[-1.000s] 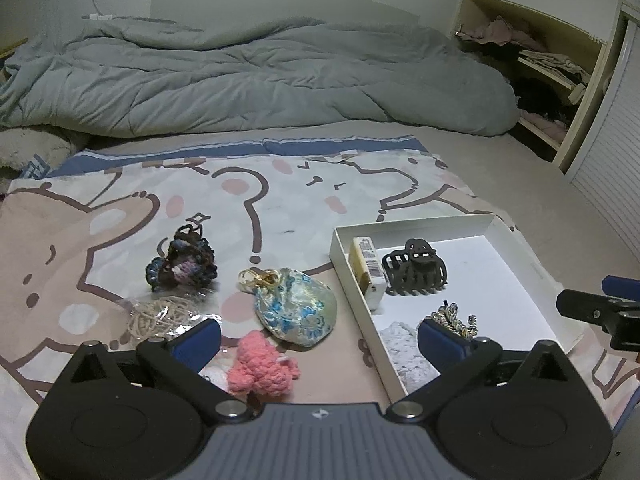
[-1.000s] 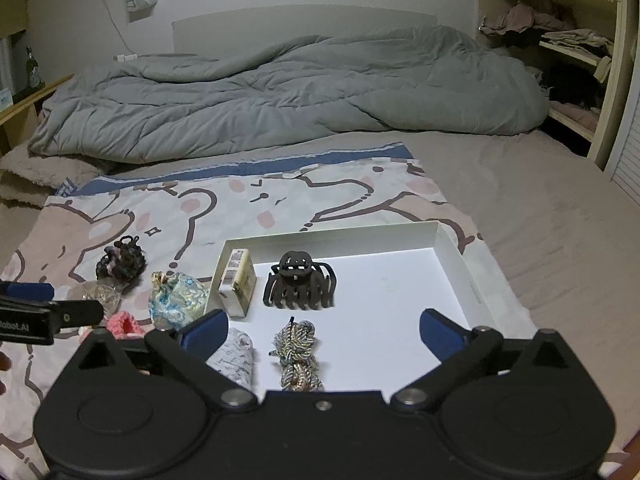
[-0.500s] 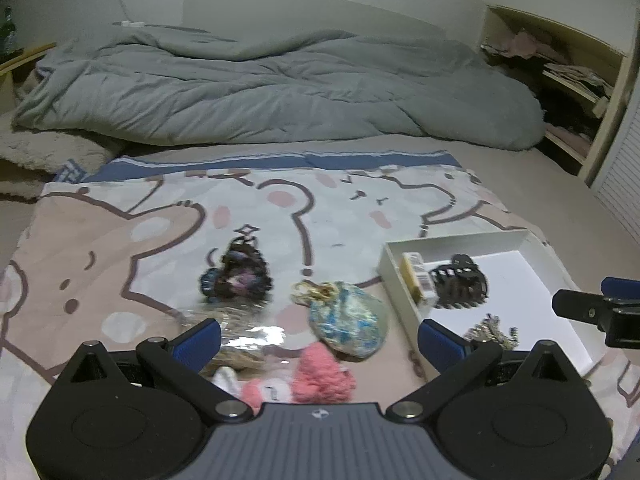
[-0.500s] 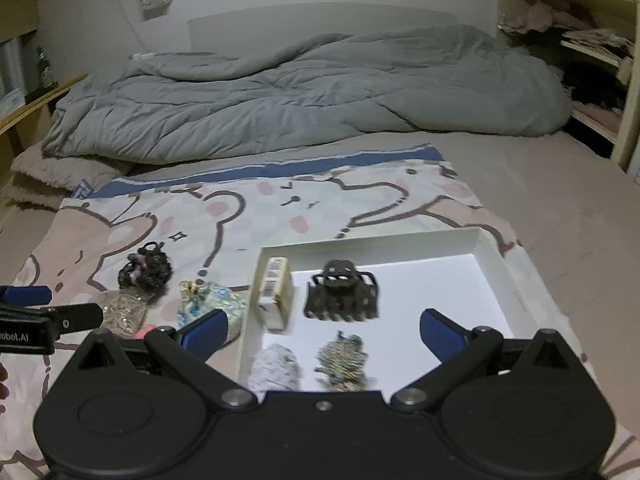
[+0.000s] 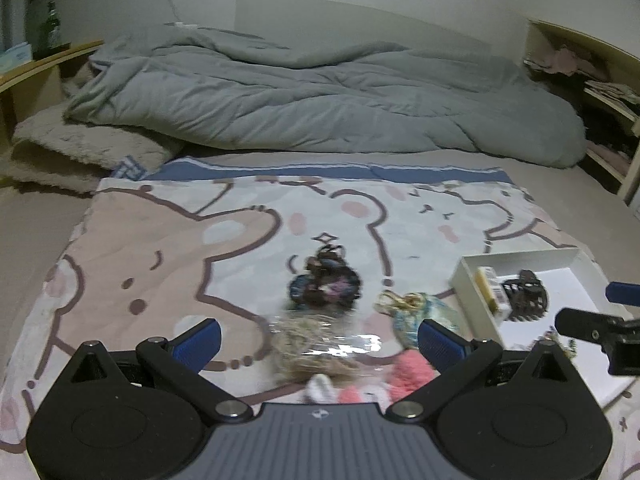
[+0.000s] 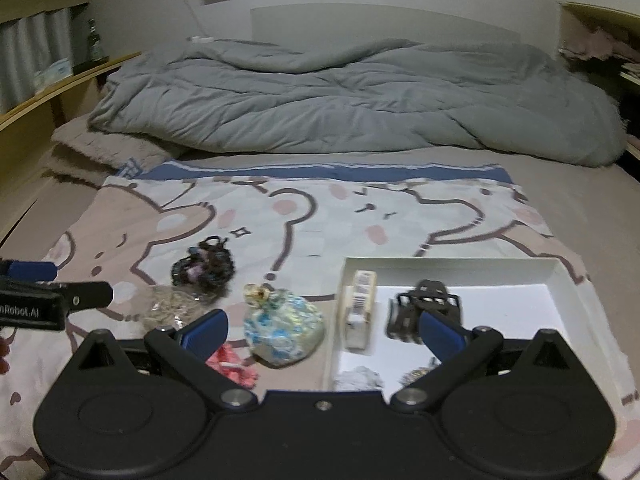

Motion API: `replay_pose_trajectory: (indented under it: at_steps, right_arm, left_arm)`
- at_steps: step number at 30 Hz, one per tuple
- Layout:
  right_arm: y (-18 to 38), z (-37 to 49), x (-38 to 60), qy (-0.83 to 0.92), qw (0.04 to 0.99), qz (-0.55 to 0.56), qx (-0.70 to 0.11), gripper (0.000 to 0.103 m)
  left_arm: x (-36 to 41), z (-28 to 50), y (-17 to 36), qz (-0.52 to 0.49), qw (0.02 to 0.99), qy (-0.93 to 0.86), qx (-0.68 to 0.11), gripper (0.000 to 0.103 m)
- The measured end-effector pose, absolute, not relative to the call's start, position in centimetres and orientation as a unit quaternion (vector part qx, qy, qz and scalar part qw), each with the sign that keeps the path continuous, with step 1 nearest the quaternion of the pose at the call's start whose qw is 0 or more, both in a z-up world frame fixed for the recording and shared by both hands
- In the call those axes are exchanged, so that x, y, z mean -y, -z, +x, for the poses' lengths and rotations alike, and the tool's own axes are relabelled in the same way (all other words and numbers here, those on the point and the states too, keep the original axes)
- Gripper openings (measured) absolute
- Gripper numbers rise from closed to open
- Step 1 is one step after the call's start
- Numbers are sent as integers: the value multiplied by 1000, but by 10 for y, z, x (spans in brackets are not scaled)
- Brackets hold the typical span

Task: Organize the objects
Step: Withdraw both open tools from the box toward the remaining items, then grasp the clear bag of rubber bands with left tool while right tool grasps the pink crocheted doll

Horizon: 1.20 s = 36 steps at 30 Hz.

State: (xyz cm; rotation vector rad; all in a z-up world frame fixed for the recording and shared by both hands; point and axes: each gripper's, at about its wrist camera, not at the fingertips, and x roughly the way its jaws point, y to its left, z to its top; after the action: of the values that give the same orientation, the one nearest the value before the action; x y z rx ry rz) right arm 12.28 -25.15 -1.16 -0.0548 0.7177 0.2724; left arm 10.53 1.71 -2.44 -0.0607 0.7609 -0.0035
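Just ahead of the left tool (image 5: 318, 338), its jaws wide and empty, a clear bag of hair ties (image 5: 316, 346).

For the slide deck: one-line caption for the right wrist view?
Open right gripper over the cartoon blanket: floral pouch beside white tray holding a claw clip.

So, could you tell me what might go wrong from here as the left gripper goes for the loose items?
The left gripper, open, faces the clear bag of hair ties; slippery film could slide out of the fingers. The pink knitted piece and floral pouch lie close by, so a grab may snag them. The white box sits on soft bedding and could tip.
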Motion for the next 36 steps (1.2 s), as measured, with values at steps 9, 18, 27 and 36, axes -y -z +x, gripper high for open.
replay_pose_trajectory:
  at_steps: [9, 18, 27, 36]
  right_arm:
    - [23, 128, 222, -170, 926, -48, -335, 103]
    - [44, 136, 200, -209, 920, -56, -326, 103]
    - [78, 155, 180, -248, 873, -96, -408, 91]
    - [99, 156, 163, -300, 842, -156, -421, 76]
  left_arm:
    - [-48, 113, 31, -26, 926, -39, -374, 103]
    - [-55, 136, 45, -21, 916, -26, -400, 103]
    - [-40, 176, 83, -24, 889, -5, -457, 103]
    - [-15, 211, 115, -46, 867, 5, -496, 103]
